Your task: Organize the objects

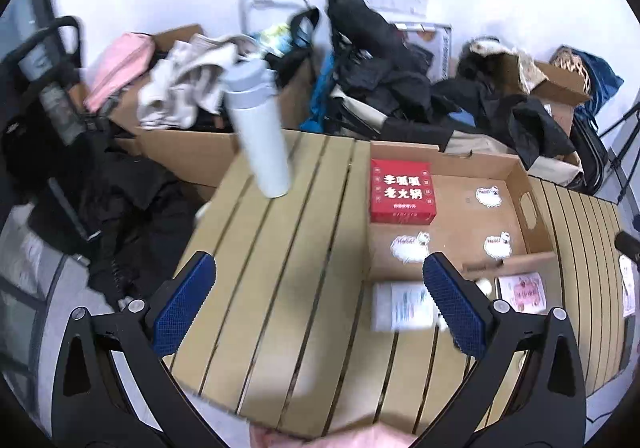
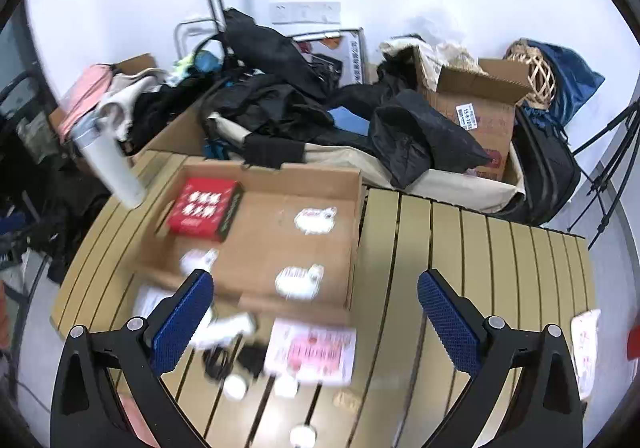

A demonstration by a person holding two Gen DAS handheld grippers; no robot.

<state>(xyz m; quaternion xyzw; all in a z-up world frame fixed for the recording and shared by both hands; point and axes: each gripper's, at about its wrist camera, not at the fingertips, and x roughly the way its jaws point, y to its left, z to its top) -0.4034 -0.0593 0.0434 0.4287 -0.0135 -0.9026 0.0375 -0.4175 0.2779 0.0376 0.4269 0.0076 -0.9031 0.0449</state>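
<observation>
1. The left gripper [image 1: 320, 300] and the right gripper [image 2: 316, 312] both hang above the counter [image 1: 280, 248] with jaws spread wide and nothing between their blue, cross-hatched pads.
2. Under the left jaws the tan slatted boards lie bare, and in the right wrist view open slats run on to the counter's right edge.
3. Beneath the right jaws small blurred clutter lies on the slats: a pink-printed leaflet [image 2: 312, 352], a black cord, white round pieces.
4. Just beyond stands a shallow, open-topped cardboard tray [image 2: 356, 232], its floor dotted with white stickers.
5. A red box [image 2: 204, 209] with white lettering lies flat in the tray's far left corner, well ahead of both jaws and apart from them.
6. A smooth white bottle [image 1: 260, 135] stands near the counter's far left edge.
7. Behind, cardboard boxes heaped with dark clothing crowd the white wall.
</observation>
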